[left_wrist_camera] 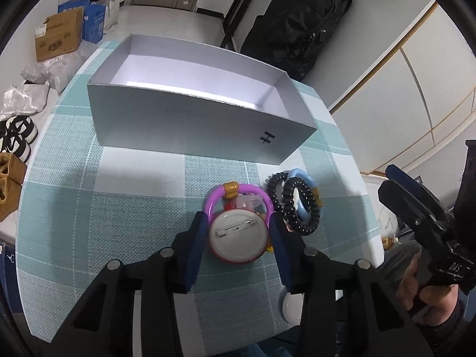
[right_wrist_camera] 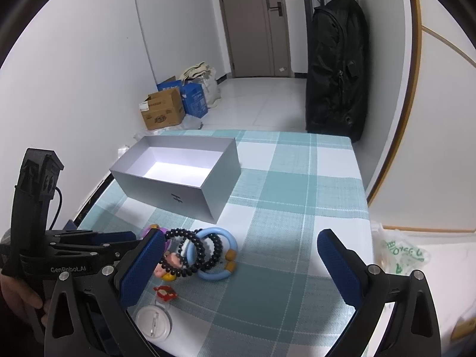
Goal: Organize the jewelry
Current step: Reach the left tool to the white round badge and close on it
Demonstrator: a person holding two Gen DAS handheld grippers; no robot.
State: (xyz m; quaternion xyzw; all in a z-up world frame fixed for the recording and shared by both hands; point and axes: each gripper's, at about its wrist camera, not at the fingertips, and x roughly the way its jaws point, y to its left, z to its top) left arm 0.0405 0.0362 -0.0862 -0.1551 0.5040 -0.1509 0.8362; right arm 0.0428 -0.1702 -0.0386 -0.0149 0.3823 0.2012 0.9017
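My left gripper [left_wrist_camera: 238, 220] is shut on a round pin badge [left_wrist_camera: 237, 236], held back side up above the checked cloth. Under it lie a purple ring bracelet [left_wrist_camera: 238, 192] and small charms. Black beaded bracelets [left_wrist_camera: 293, 202] and a light blue ring [left_wrist_camera: 306, 196] lie just right of it; they also show in the right wrist view, the beads [right_wrist_camera: 190, 253] and the ring [right_wrist_camera: 218, 254]. The open grey box [left_wrist_camera: 205, 125] [right_wrist_camera: 178, 175] stands behind them, empty. My right gripper [right_wrist_camera: 241, 241] is open and empty, hovering over the cloth right of the jewelry.
A white badge [right_wrist_camera: 154, 321] and a small red charm [right_wrist_camera: 165, 293] lie near the table's front edge. A black bag [right_wrist_camera: 336, 65] hangs behind the table. Cardboard boxes [right_wrist_camera: 163, 111] sit on the floor. A plastic bag [right_wrist_camera: 401, 253] lies right of the table.
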